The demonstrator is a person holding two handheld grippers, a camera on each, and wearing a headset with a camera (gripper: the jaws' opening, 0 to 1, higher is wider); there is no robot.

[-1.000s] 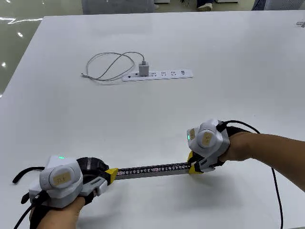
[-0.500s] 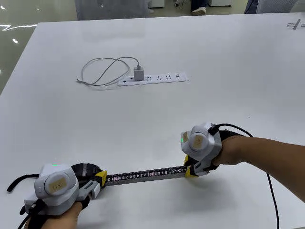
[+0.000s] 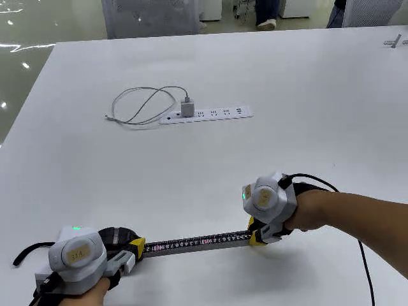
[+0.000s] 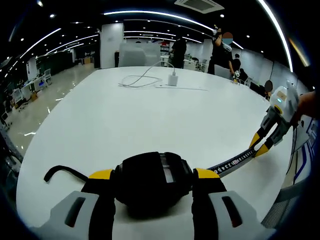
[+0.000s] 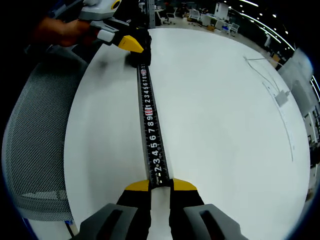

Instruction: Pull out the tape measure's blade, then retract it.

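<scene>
A white power strip [image 3: 205,114] lies on a broad white tabletop [image 3: 287,83]. A white charger [image 3: 187,107] is plugged in near its left end, and a white cable [image 3: 140,105] loops loosely away to the left. Well apart, near the far right edge, rests a small metal object [image 3: 393,42], too small to identify. A grey mesh chair [image 5: 35,145] stands beside the tabletop, above a glossy floor [image 3: 25,38].
</scene>
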